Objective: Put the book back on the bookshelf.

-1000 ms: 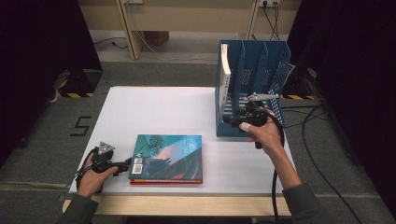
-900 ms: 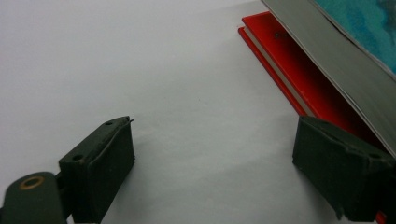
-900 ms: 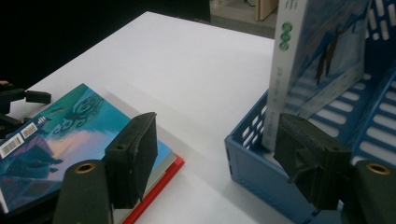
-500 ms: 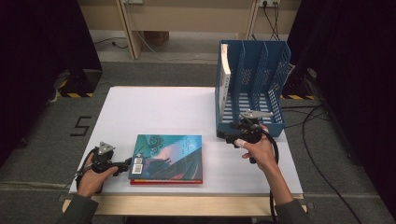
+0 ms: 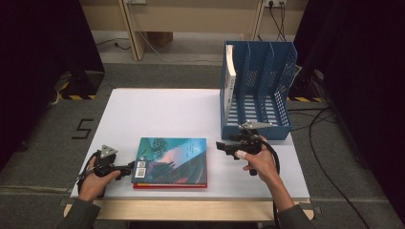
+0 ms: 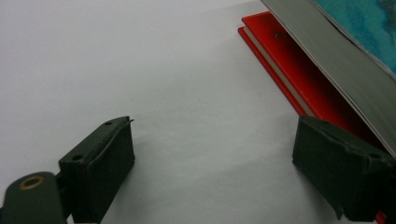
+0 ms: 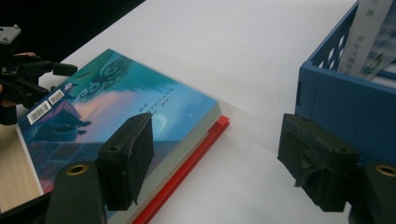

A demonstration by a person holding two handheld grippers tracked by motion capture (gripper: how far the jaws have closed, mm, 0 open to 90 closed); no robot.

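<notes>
Two stacked books [image 5: 171,161] (teal over red) between open claws.

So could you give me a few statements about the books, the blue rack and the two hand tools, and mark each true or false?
1. The teal book lies flat on top of a red book. True.
2. The blue rack is empty. False: a white book stands in its leftmost slot.
3. The right gripper has open jaws with nothing between them. True.
4. The left gripper sits at the rack. False: it sits at the teal book's left edge.
5. The books lie on a black table. False: the table is white.
</notes>
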